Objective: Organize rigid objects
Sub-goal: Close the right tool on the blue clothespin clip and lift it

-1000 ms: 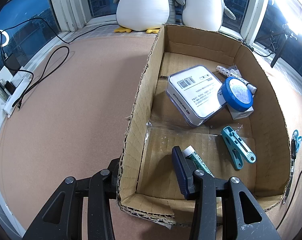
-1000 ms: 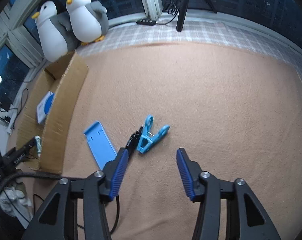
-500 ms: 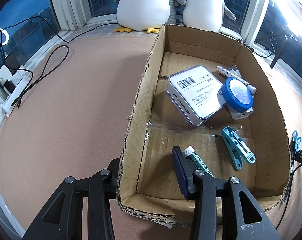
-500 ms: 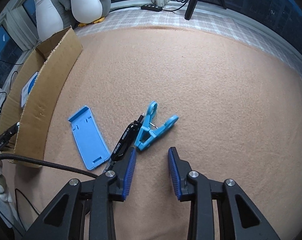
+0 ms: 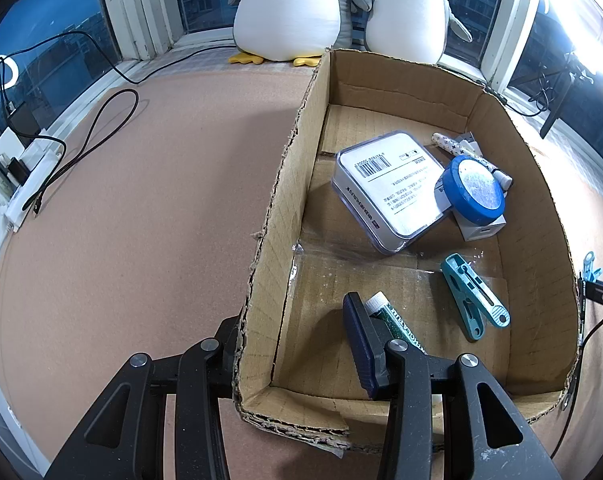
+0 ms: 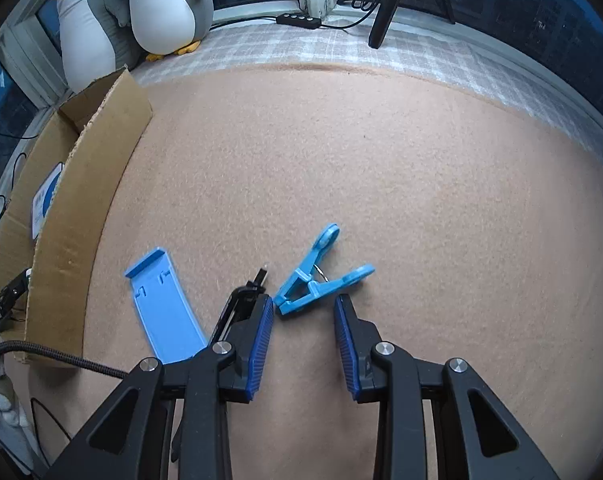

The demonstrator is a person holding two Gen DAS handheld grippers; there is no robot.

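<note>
Since a second ago, the right hand-held gripper (image 6: 303,344) has been brought down and forward over the blue clothes peg (image 6: 317,276), and its jaws have just been narrowed; the pads are not yet on the peg, which lies just ahead of the tips, so the gripper is read as open and empty. The narrowing is judged to be pre-sizing for a thin part. The peg lies on the carpeted floor (image 6: 381,168), touching or almost touching a black stick-like item (image 6: 241,304), with a blue plastic stand (image 6: 163,304) just beside that; a snag on the black item is a risk for the left pad. The left hand-held gripper (image 5: 297,344) has not been moved: it is clamped across the cardboard box (image 5: 285,216) wall, one finger outside, one inside, judged as bracing the box for drop-offs. Already in the box: a white case (image 5: 389,188), a blue-lidded jar (image 5: 471,188), a teal peg (image 5: 473,296), a green tube (image 5: 393,320). The blue peg remains outside the box.
</note>
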